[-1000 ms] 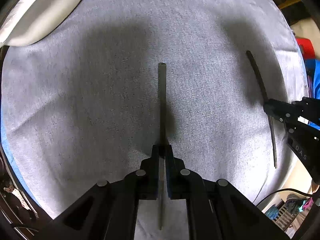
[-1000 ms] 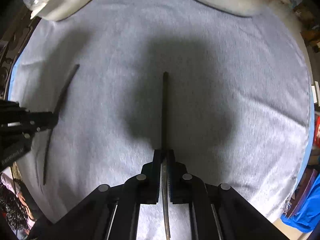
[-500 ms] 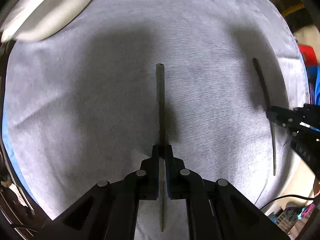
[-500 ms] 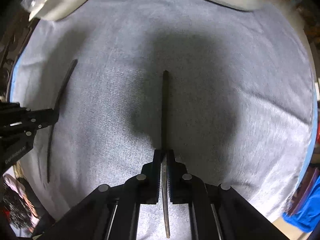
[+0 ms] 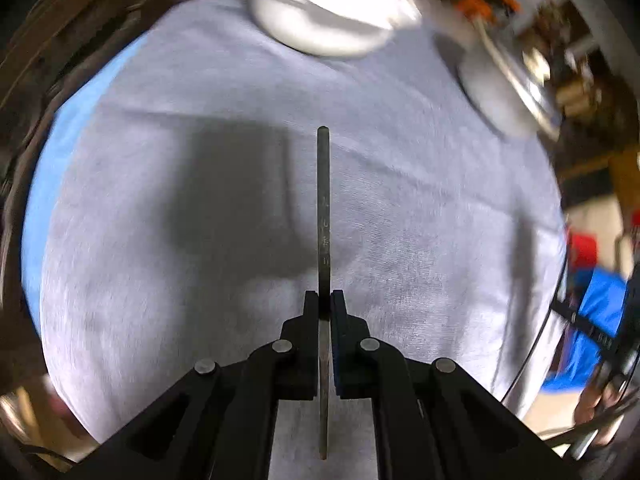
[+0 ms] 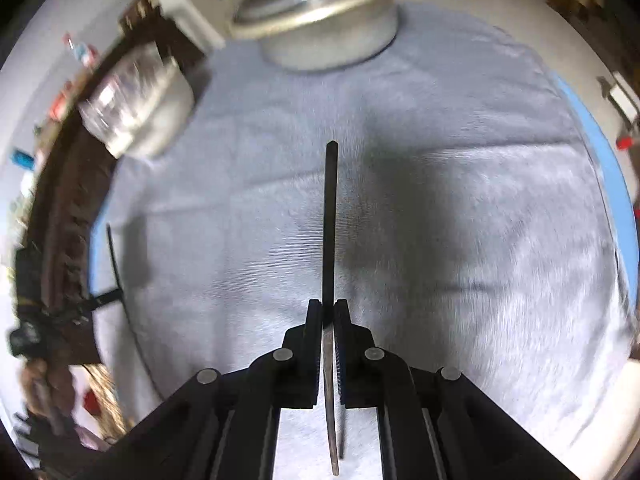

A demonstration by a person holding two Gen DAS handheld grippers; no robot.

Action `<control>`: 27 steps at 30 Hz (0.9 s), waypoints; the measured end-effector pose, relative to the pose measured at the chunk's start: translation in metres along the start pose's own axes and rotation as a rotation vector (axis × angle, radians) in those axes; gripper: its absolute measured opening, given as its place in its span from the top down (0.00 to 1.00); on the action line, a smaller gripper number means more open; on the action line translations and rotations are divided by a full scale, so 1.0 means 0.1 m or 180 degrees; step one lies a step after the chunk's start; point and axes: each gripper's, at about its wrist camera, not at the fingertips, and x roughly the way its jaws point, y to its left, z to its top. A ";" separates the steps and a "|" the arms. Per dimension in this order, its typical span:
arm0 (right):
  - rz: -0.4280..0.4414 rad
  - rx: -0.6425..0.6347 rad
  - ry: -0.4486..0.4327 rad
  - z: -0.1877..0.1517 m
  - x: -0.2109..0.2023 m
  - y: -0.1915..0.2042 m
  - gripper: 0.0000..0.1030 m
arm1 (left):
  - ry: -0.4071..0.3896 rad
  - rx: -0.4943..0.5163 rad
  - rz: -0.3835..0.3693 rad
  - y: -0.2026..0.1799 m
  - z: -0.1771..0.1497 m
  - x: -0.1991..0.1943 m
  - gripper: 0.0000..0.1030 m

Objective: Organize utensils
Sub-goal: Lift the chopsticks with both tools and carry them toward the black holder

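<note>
My left gripper is shut on a flat metal utensil handle that points forward, held above the grey cloth. My right gripper is shut on a second dark metal utensil handle, also pointing forward above the cloth. In the right wrist view the left gripper shows at the far left with its thin utensil. The working ends of both utensils are hidden behind the fingers.
A white bowl stands at the cloth's far edge, and a metal-lidded pot to its right. In the right wrist view the lidded pot is ahead and the bowl holding clear plastic sits at the left.
Both grippers have lifted and tilted up with their utensils held. The bowl and pot at the far edge have come into fuller view. The frames are now motion-blurred.
</note>
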 end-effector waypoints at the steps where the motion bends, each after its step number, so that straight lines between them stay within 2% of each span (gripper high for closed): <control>1: 0.0054 0.0049 -0.0093 -0.08 -0.10 -0.03 0.93 | -0.0097 -0.0063 -0.0042 0.06 -0.07 -0.07 0.95; 7: 0.0199 0.0127 -0.0374 -0.40 -0.43 -0.06 0.93 | -0.0550 -0.0213 0.0039 0.17 -0.35 -0.47 0.95; 13: 0.0398 0.0269 -0.0631 -0.66 -0.67 -0.07 0.93 | -0.0904 -0.0254 -0.0020 0.13 -0.50 -0.81 0.95; 20: 0.0615 0.0346 -0.0942 -0.85 -0.89 0.00 0.93 | -0.1255 -0.0319 -0.0192 0.12 -0.73 -1.14 0.95; 27: 0.0696 0.0383 -0.1255 -0.98 -1.12 0.09 0.93 | -0.1492 -0.0383 -0.0435 0.10 -0.89 -1.47 0.95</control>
